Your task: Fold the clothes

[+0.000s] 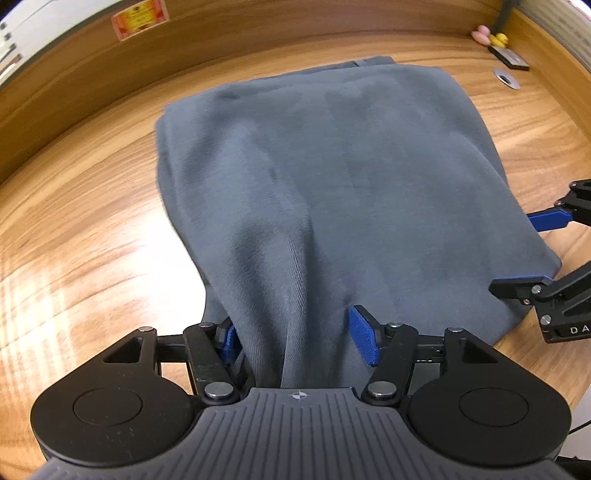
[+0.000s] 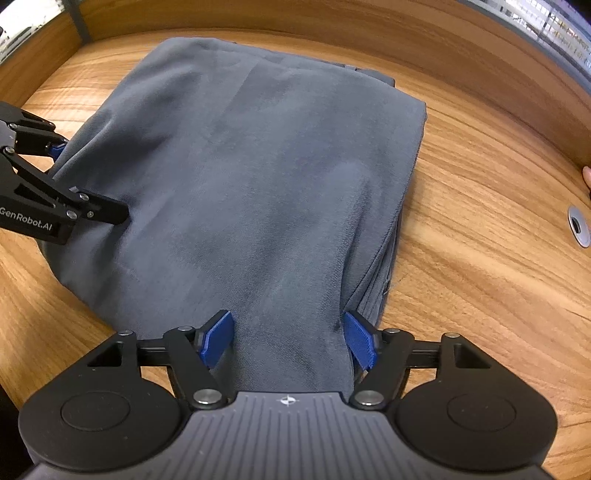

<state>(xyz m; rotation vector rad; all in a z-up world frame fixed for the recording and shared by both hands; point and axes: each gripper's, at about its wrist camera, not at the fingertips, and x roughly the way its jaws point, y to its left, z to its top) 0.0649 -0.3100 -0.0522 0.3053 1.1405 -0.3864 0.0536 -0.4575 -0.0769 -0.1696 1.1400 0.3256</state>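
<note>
A grey garment (image 1: 332, 177) lies folded in a thick rectangle on the wooden table (image 1: 85, 229). Its near edge rises in a ridge between the blue pads (image 1: 364, 339) of my left gripper (image 1: 295, 341). The jaws stand wide and the cloth hangs loose between them. In the right wrist view the same garment (image 2: 266, 177) runs up between the pads (image 2: 218, 339) of my right gripper (image 2: 289, 339), also open with cloth between the pads. Each gripper shows in the other's view: the right gripper (image 1: 535, 254) at the garment's right edge, the left gripper (image 2: 85, 181) at its left edge.
A raised wooden wall (image 1: 258, 33) bounds the table at the back, with a red sticker (image 1: 140, 18) on it. A yellow duck (image 1: 500, 38), a pink toy (image 1: 480, 35) and a dark block (image 1: 509, 57) sit at the far right corner. A metal cable grommet (image 2: 579, 230) is set in the tabletop.
</note>
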